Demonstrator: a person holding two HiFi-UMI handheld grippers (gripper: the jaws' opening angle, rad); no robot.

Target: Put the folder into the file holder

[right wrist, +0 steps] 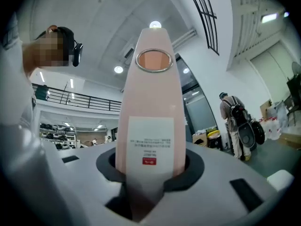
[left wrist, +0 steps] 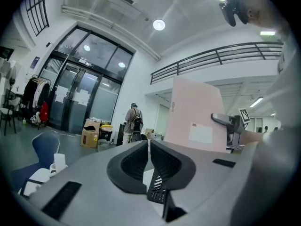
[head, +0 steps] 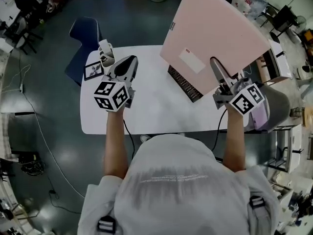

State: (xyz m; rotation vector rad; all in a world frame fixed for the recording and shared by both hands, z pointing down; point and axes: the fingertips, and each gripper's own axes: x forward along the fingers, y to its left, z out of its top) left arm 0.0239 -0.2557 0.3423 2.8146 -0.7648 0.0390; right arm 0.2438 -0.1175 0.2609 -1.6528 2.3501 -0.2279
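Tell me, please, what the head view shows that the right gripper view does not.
Only the head view: the shut left gripper, the blue chair and the framed picture. Only the right gripper view: the spine's ring hole and a person with a backpack. Both: the pink folder clamped in the right gripper.

Smooth matt pink folder [head: 215, 33], white paper label [head: 191, 60], smooth white table [head: 151, 111], glossy dark floor [head: 44, 82]
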